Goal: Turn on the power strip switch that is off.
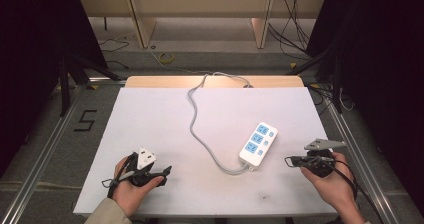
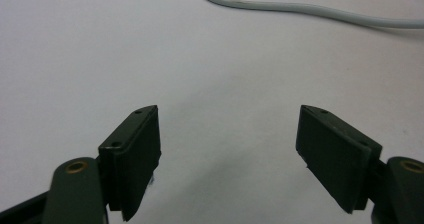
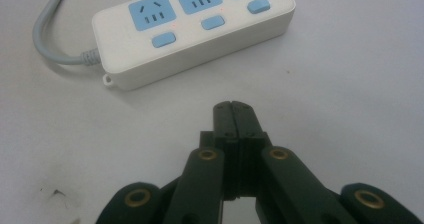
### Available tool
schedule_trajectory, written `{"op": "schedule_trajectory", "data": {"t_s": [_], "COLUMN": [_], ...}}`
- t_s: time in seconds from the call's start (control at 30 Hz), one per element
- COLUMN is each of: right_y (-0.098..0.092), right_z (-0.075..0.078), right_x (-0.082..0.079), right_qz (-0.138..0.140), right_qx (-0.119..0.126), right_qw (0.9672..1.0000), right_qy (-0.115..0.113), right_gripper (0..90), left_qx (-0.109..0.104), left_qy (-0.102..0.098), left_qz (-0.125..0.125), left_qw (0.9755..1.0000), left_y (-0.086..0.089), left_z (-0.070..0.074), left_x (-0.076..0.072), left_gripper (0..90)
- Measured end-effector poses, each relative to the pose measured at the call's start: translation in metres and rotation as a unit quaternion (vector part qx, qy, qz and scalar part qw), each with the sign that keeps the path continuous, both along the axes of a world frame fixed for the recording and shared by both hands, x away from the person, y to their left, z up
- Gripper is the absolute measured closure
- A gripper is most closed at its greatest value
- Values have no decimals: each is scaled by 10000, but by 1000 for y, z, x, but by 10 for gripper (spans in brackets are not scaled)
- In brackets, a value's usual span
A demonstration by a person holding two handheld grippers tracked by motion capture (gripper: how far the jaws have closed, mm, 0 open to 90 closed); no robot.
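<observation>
A white power strip point(image 1: 258, 143) with three blue sockets and blue switches lies on the white table, right of centre; its grey cable point(image 1: 200, 129) snakes away to the table's far edge. In the right gripper view the power strip point(image 3: 195, 31) lies just beyond my right gripper point(image 3: 233, 109), whose jaws are pressed together with nothing between them. From above, the right gripper point(image 1: 291, 160) rests to the right of the strip's near end. My left gripper point(image 1: 167, 172) lies at the front left, jaws wide apart and empty point(image 2: 230, 144) over bare table, the cable point(image 2: 310, 9) farther off.
The white table top point(image 1: 150, 119) has bare room in the middle and at the left. A small dark mark point(image 1: 263, 197) sits near the front edge. Beyond the far edge are the floor, loose wires and wooden furniture legs point(image 1: 142, 29).
</observation>
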State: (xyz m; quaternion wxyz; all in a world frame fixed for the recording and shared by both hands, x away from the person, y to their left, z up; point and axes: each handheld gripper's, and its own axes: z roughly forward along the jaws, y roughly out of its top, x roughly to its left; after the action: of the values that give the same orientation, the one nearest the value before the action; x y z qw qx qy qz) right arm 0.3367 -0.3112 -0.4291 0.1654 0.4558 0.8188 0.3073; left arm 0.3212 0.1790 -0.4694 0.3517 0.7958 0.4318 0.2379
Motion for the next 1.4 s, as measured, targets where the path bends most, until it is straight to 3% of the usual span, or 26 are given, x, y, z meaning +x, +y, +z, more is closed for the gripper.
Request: {"op": "schedule_trajectory", "data": {"t_s": [1.4], "right_y": [11], "right_z": [15], "right_x": [28], "right_qz": [-51], "right_qx": [-151], "right_qw": [9994], "right_qy": [313], "right_gripper": [900], "left_qx": [29], "left_qy": [-40], "left_qz": [-18], "left_qw": [10000], "left_y": [-1], "left_z": [0], "left_x": [0], "left_gripper": [261]}}
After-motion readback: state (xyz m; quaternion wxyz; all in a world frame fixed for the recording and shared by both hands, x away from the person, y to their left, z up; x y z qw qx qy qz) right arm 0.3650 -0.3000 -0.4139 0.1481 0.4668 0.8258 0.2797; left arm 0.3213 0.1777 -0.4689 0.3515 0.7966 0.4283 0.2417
